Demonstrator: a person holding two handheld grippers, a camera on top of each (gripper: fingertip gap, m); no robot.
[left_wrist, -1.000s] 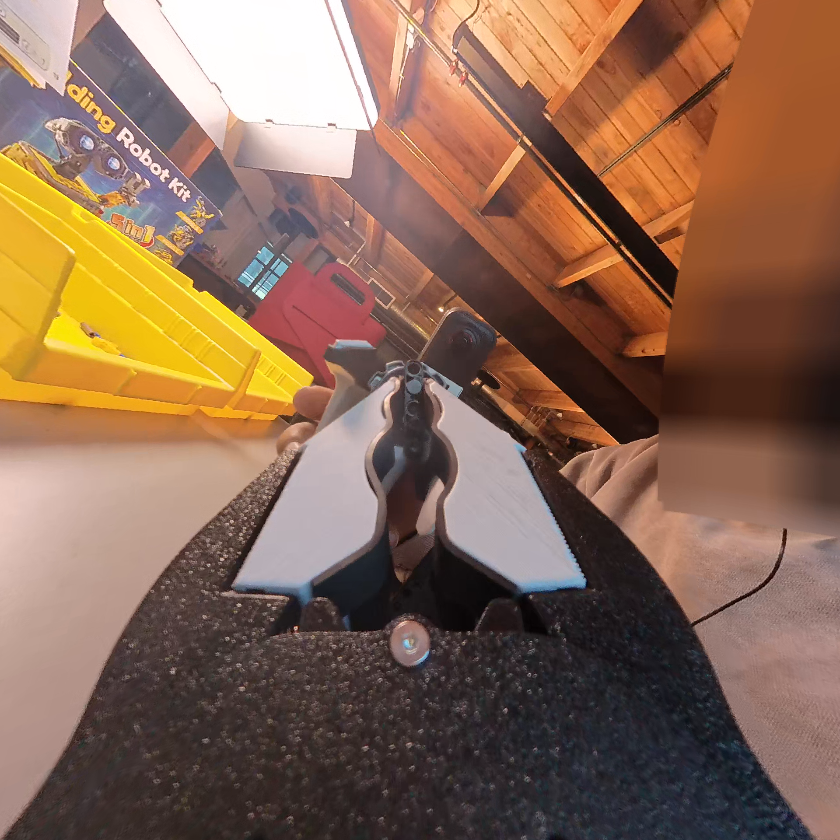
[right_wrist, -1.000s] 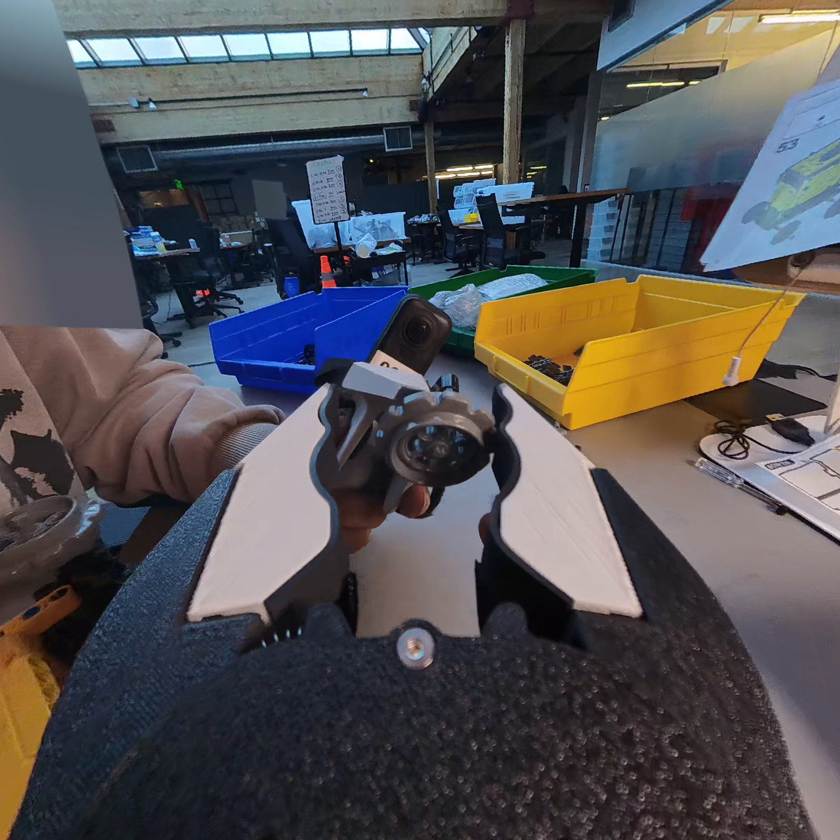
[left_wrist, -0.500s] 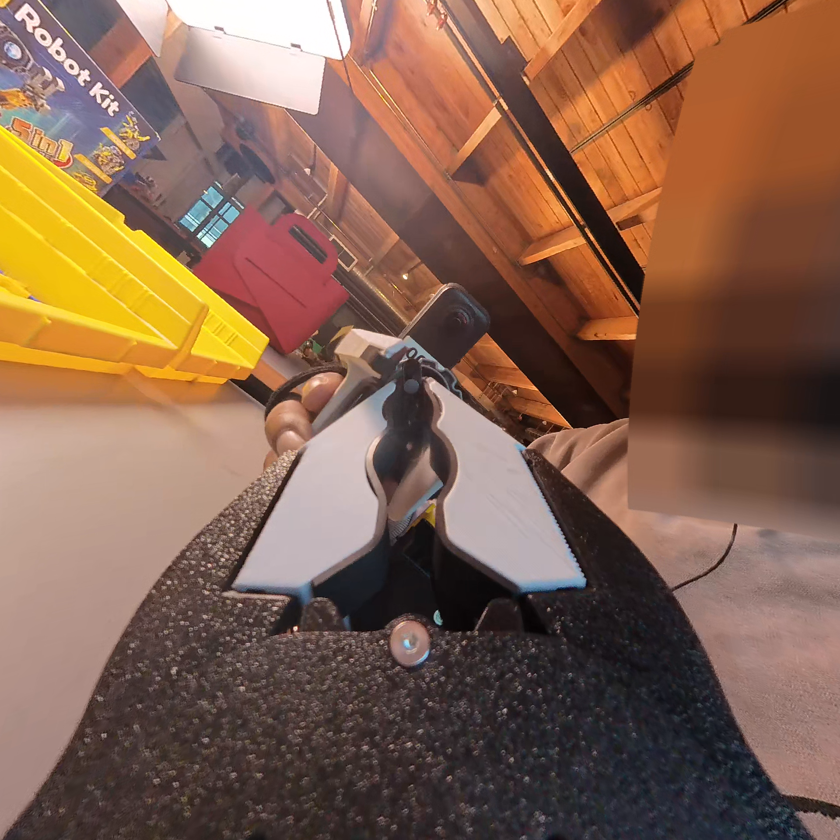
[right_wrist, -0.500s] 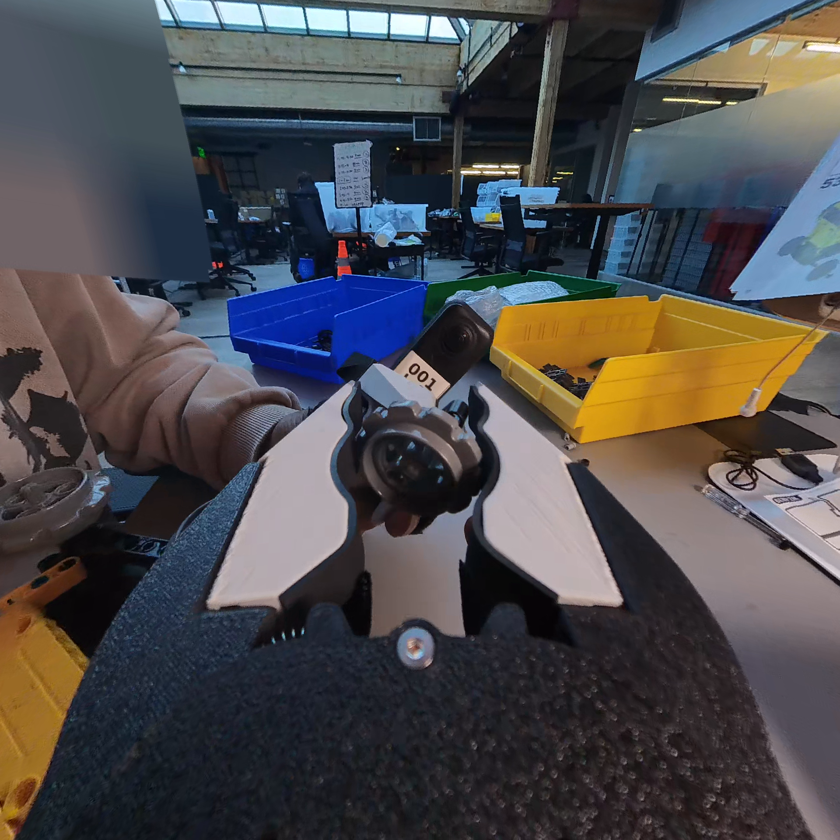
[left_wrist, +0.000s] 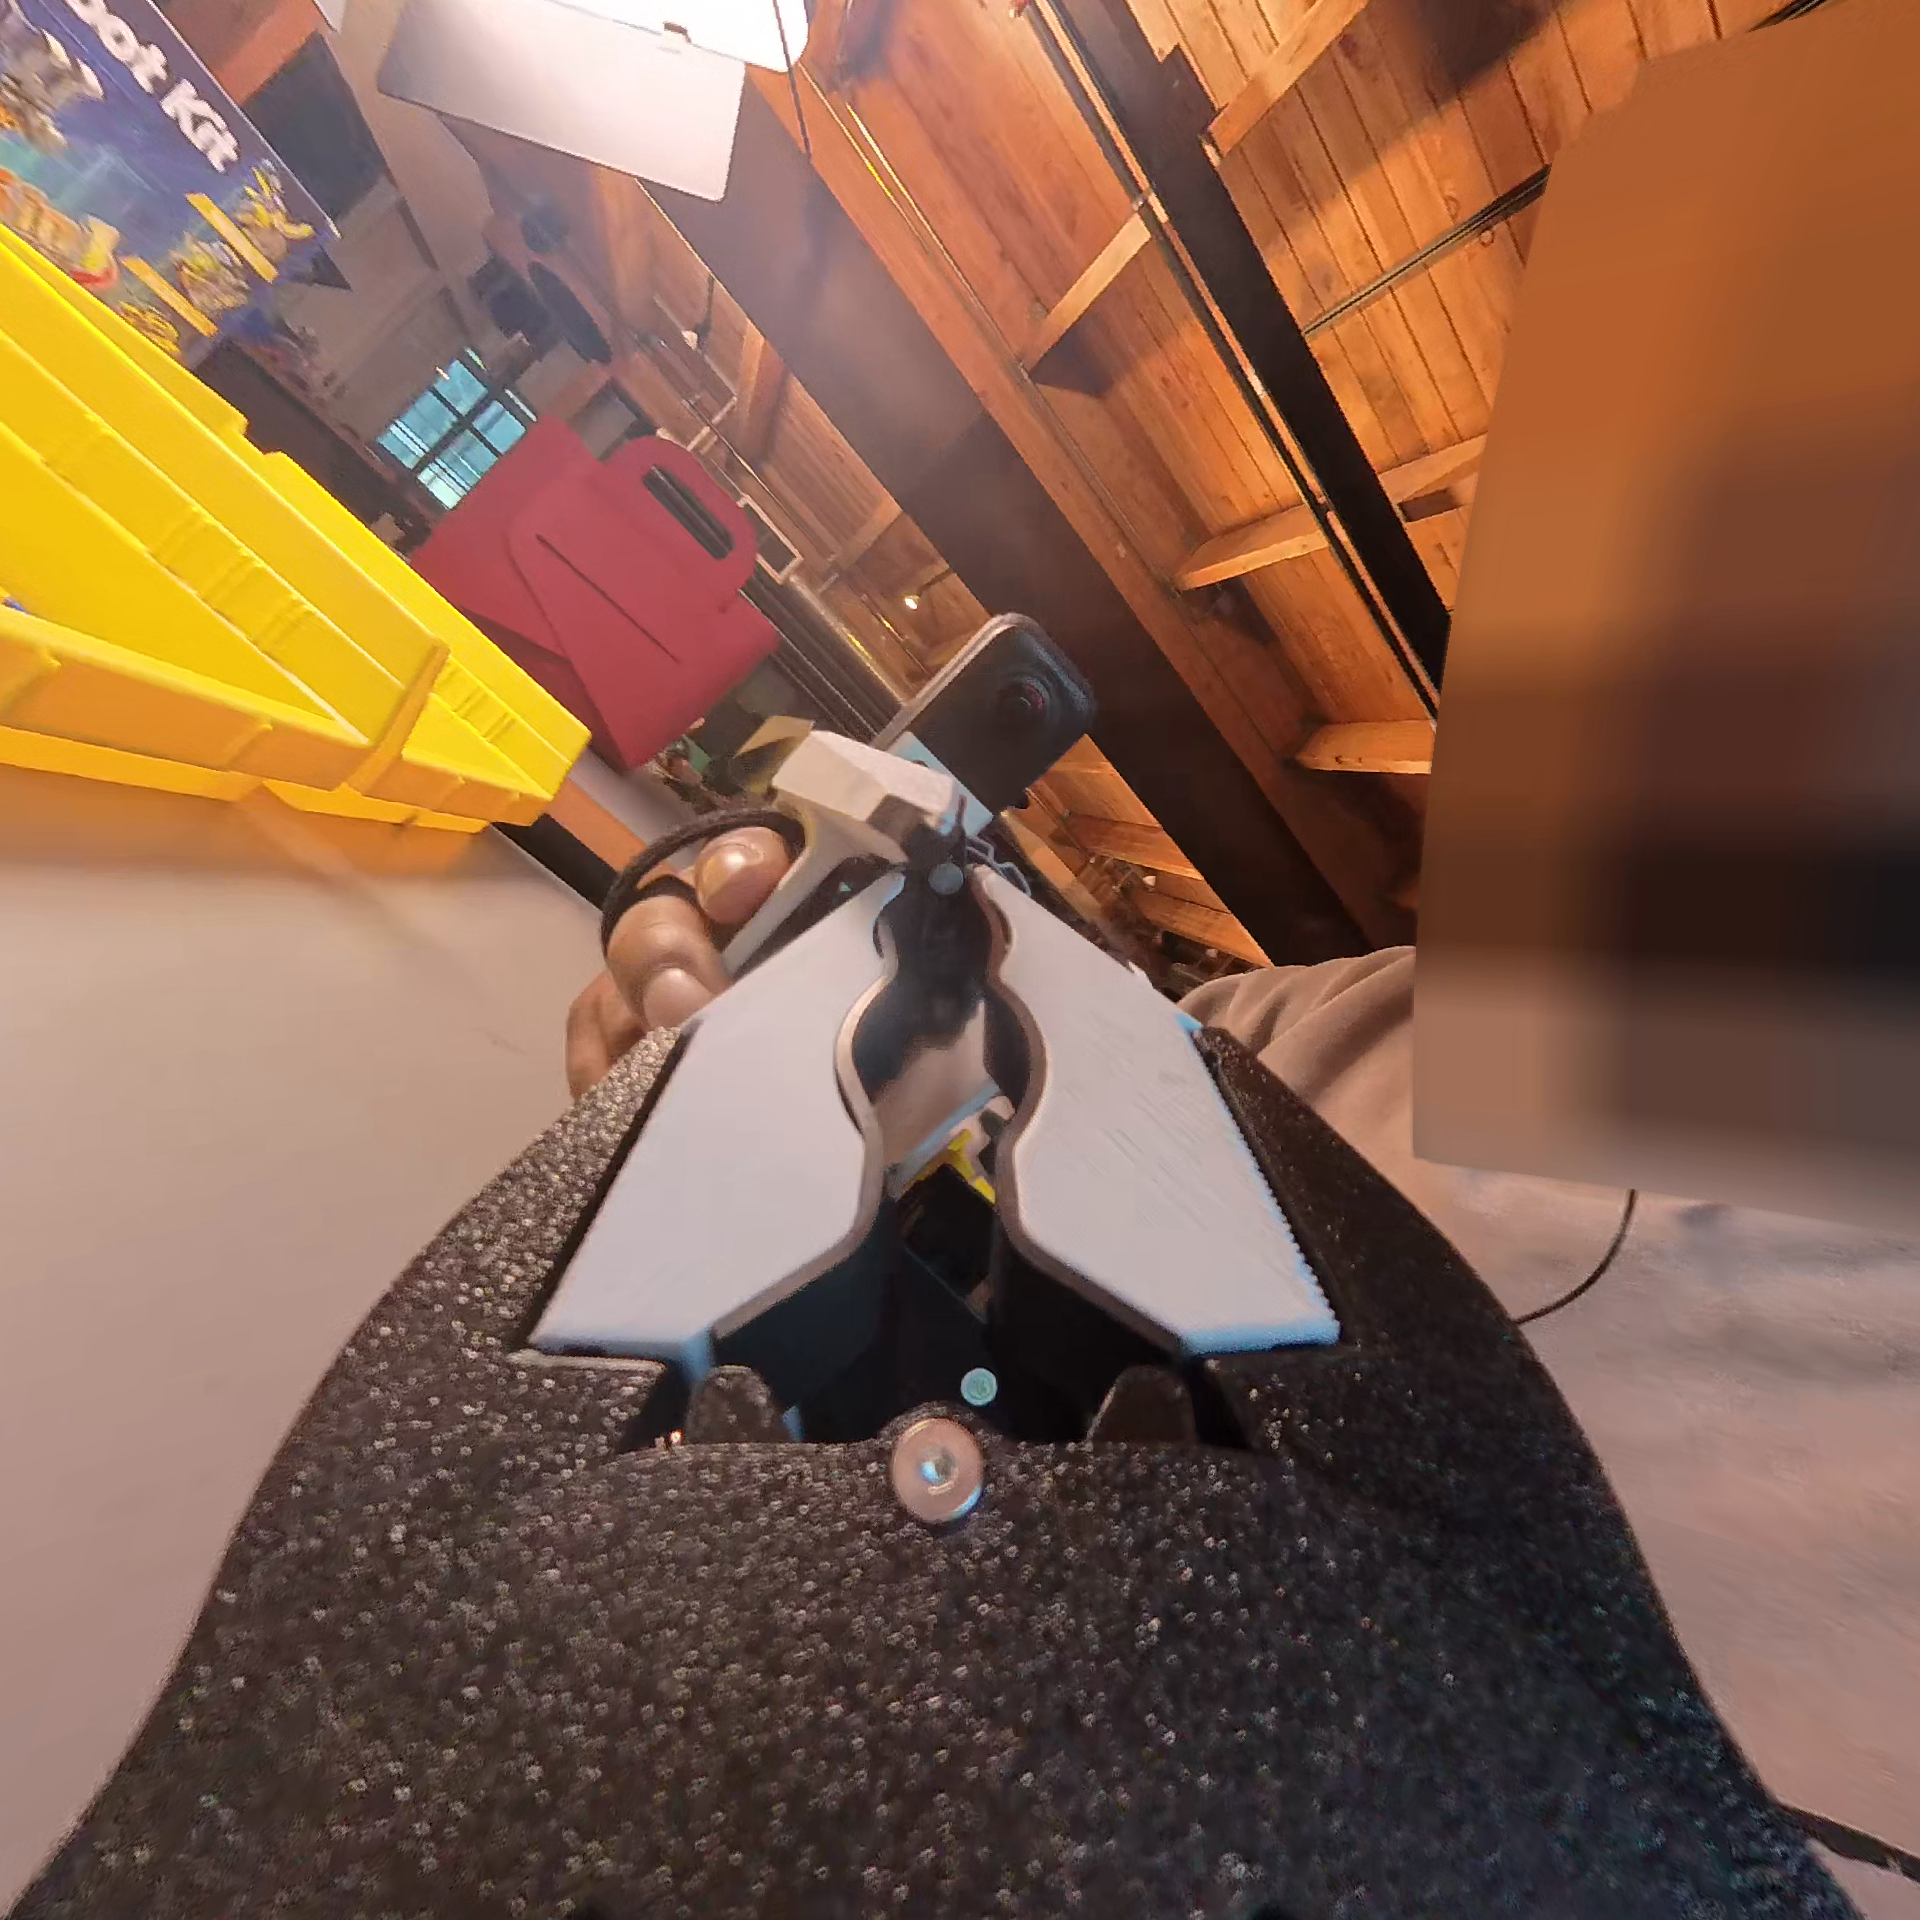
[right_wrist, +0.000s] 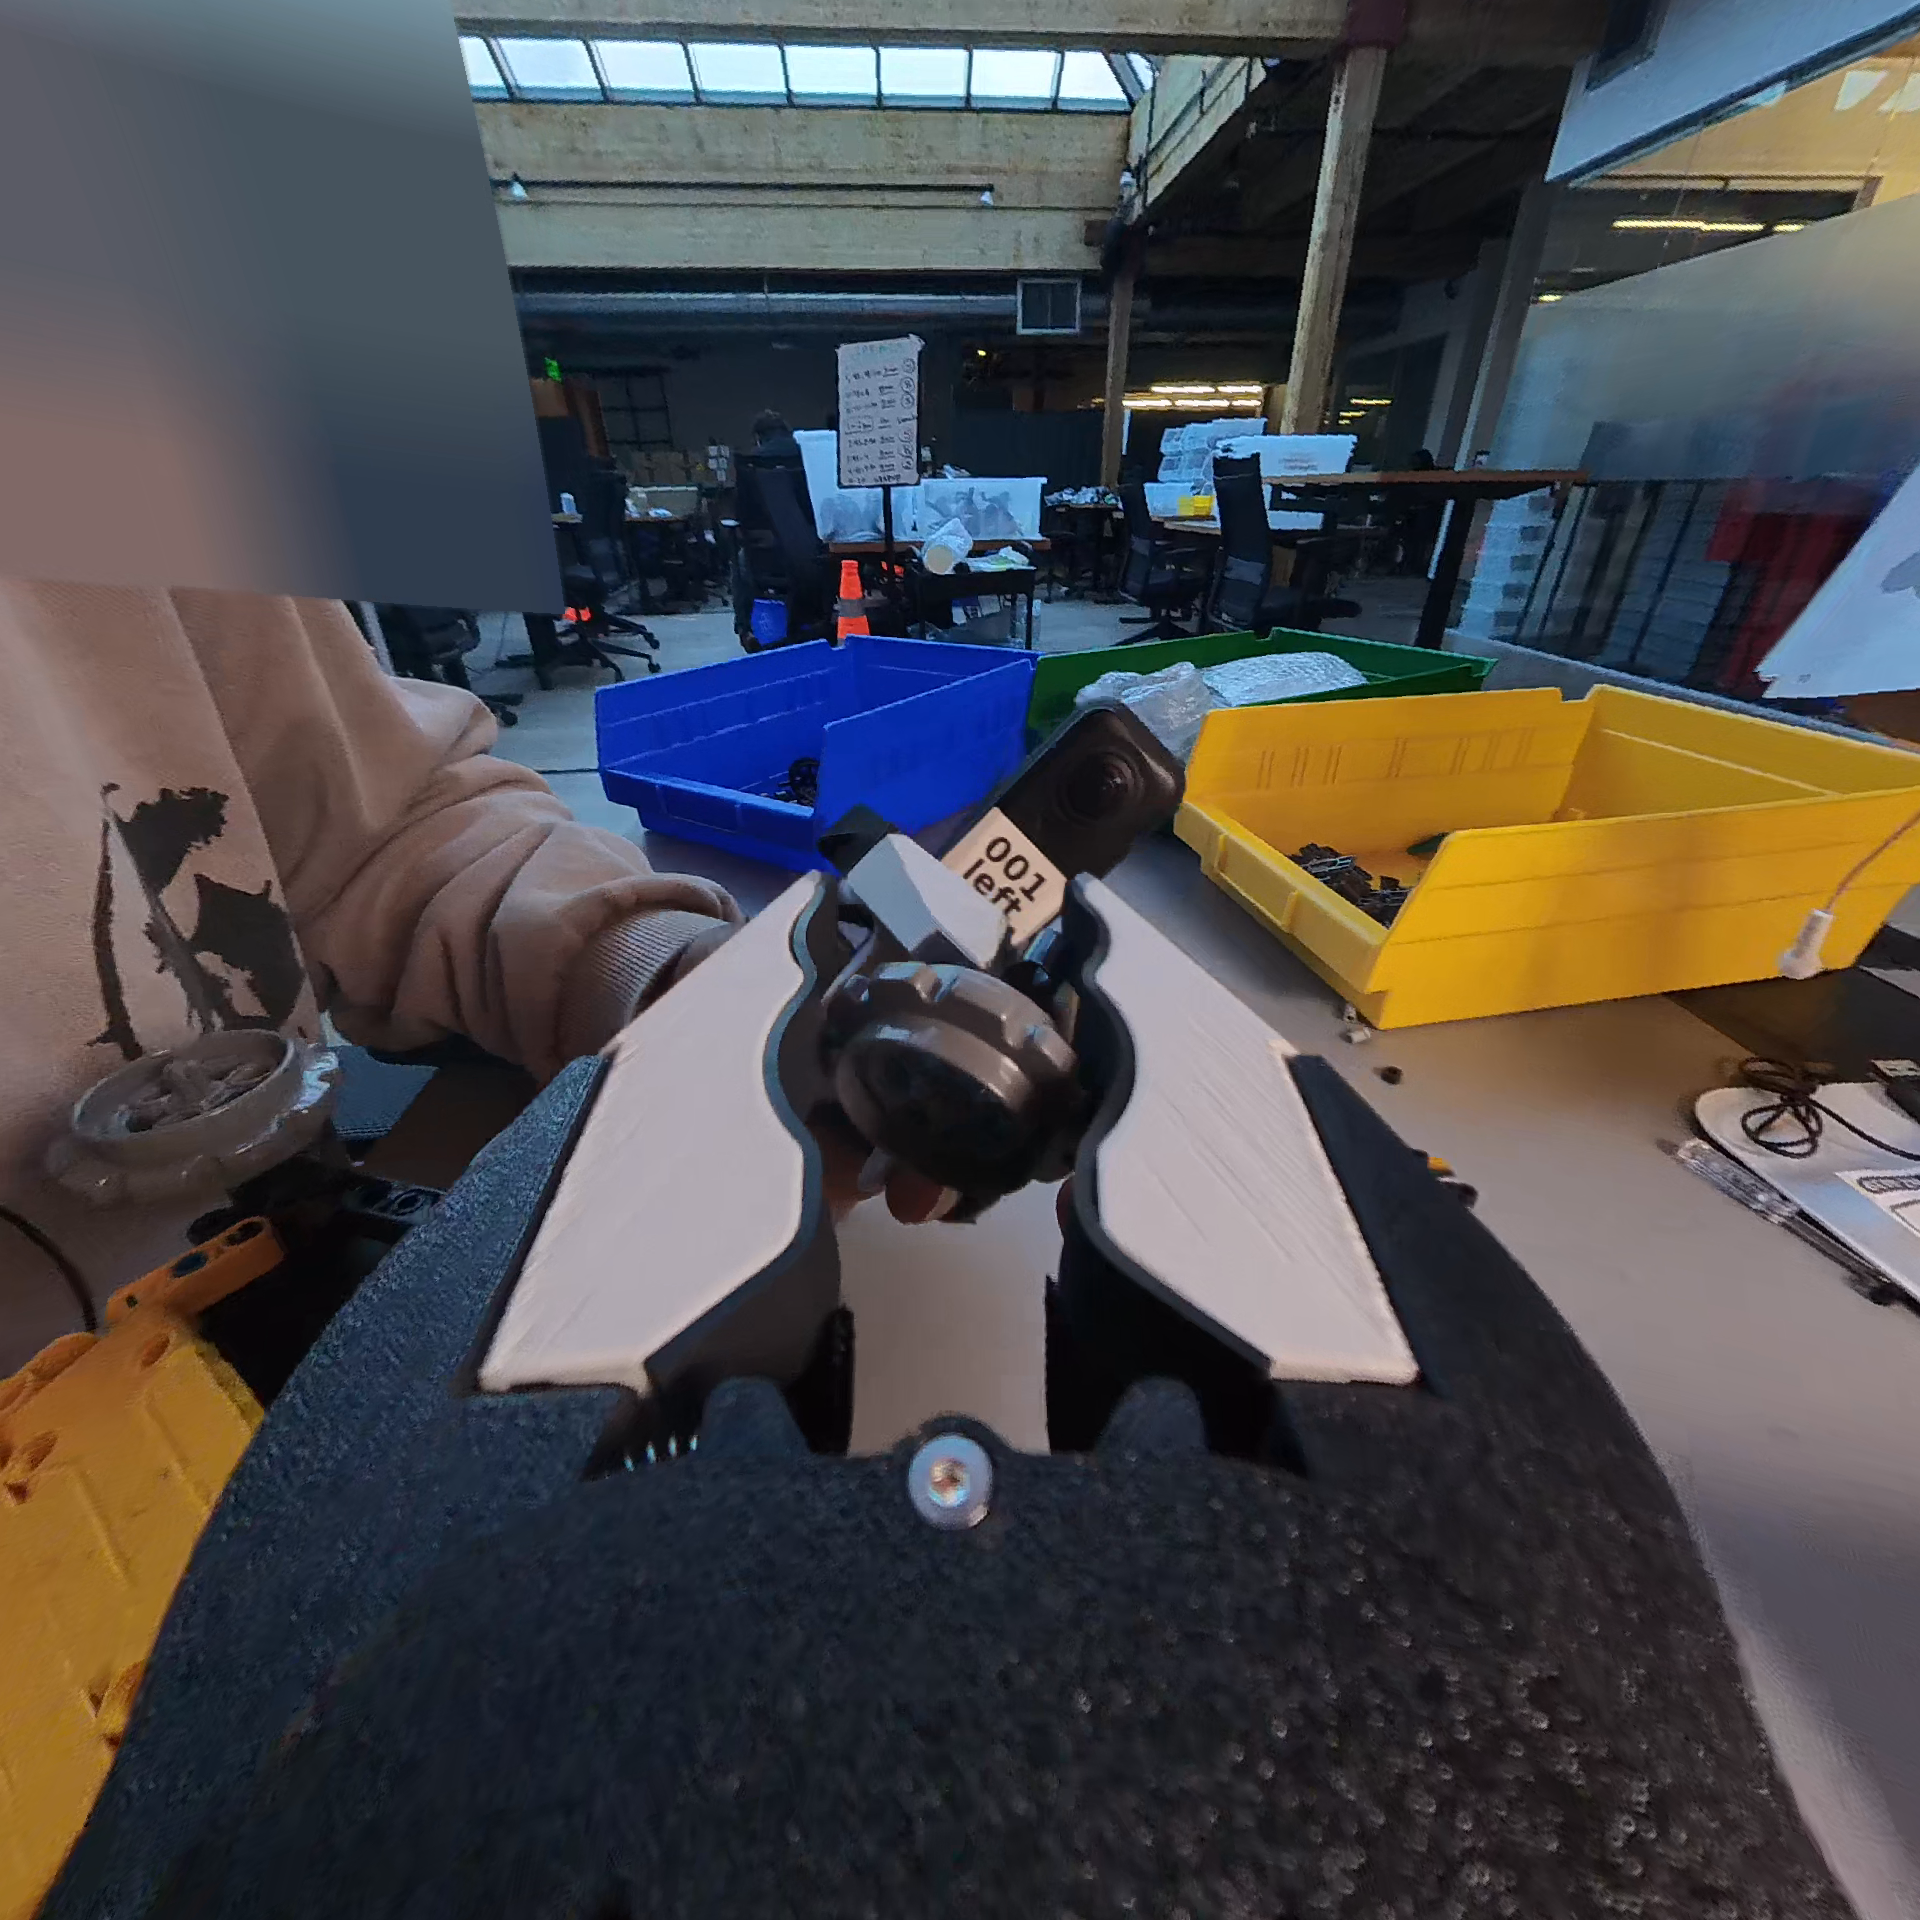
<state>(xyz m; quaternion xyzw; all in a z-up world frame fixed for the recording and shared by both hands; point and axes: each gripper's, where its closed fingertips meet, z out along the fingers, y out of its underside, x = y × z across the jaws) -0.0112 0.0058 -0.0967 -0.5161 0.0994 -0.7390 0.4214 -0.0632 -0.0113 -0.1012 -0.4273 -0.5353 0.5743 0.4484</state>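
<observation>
Right hand-held gripper (right_wrist: 940, 1049) clamping grey wheel (right_wrist: 951, 1075), hub camera-facing

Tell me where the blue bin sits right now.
In the right wrist view, the blue bin sits on the table at centre-left, beyond the right tongs, with the green bin to its right and a sleeve nearer on the left.

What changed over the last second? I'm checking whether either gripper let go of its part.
The right gripper closed in from a wide gap onto the grey toothed wheel, which now sits snug between its fingers. The two grippers drew nearer each other. The left gripper stayed shut on its thin black part; neither let go.
</observation>
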